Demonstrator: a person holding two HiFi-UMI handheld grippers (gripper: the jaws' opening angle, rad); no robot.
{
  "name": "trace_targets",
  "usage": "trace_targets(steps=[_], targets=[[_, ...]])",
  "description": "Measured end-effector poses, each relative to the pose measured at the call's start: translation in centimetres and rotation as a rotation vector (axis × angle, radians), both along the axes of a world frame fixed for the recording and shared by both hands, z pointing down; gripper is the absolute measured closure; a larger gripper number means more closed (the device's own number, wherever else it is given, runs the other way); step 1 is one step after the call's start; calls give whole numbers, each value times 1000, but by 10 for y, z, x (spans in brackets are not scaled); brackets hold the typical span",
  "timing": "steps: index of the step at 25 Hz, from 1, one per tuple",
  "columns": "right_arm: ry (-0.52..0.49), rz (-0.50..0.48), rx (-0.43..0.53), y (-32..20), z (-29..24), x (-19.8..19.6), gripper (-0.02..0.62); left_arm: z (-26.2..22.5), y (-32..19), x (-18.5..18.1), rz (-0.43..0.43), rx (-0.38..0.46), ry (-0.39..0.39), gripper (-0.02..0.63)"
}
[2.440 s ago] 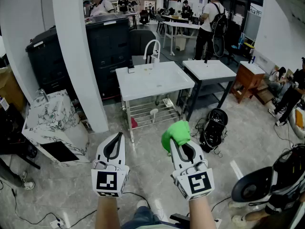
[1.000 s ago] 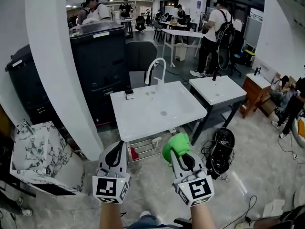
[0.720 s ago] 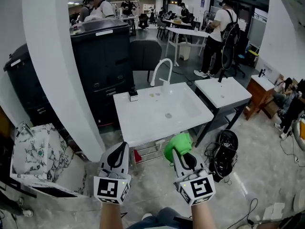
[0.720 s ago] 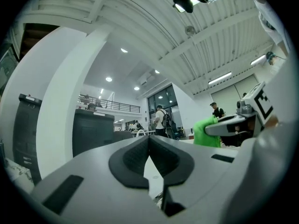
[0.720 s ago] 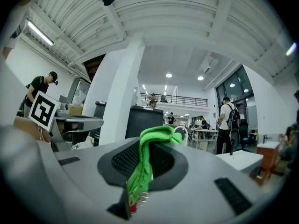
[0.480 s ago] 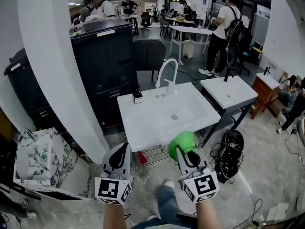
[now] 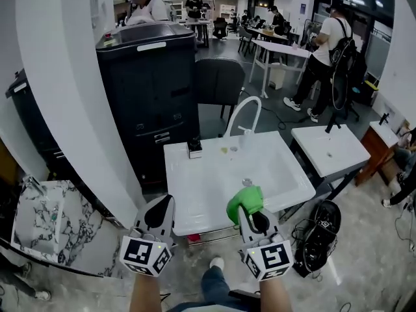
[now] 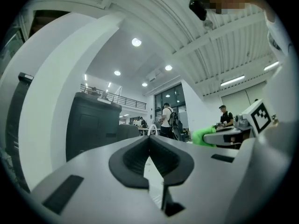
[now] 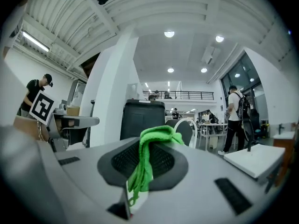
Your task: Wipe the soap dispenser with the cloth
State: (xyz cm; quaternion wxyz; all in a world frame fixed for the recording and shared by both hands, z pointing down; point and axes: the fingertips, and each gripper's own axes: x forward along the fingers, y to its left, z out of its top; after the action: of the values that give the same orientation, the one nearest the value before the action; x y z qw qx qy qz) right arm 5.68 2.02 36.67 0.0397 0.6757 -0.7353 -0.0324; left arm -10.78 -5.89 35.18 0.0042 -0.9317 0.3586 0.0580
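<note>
Lower centre of the head view: left gripper [image 7: 164, 203] and right gripper [image 7: 246, 208] side by side, reaching over the front edge of the white basin [image 7: 208, 181]. Much closer than in the earlier frames, where both hung over bare floor with the basin well ahead. Same side-by-side pairing as before.

Left side: jaws pressed fully together, nothing between them. Right side: jaws clamped on a green cloth [image 7: 244, 198], bunched above the tips exactly as in the earlier frames.

Back left corner of the basin top: soap dispenser [image 7: 194, 149], small, dark above and white below, well apart from both grippers and from the cloth. Not yet touched.

Counted:
- two grippers
- one cloth
- one dispenser
- one curved tap [image 7: 244, 112] at the basin's back edge
- one second basin [image 7: 328, 149] to the right
- one marbled basin [image 7: 45, 216] at lower left
- one black cabinet [image 7: 149, 83] behind

Seen only from the head view: dispenser and the whole basin top. Seen only from the left gripper view: black pads meeting in a closed seam, with the right gripper and its green bundle off to the right. Seen only from the right gripper view: a strand of cloth hanging down through the pads, with the tap and second basin beyond.
</note>
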Motion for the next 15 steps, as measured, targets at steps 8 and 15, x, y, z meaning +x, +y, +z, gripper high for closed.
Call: trace_targets(steps=[8, 15], targets=[[4, -35, -43, -83, 10, 60, 546, 20, -89, 65, 54, -79, -13, 452], [-39, -40, -96, -128, 28, 98, 546, 35, -140, 97, 37, -63, -33, 265]])
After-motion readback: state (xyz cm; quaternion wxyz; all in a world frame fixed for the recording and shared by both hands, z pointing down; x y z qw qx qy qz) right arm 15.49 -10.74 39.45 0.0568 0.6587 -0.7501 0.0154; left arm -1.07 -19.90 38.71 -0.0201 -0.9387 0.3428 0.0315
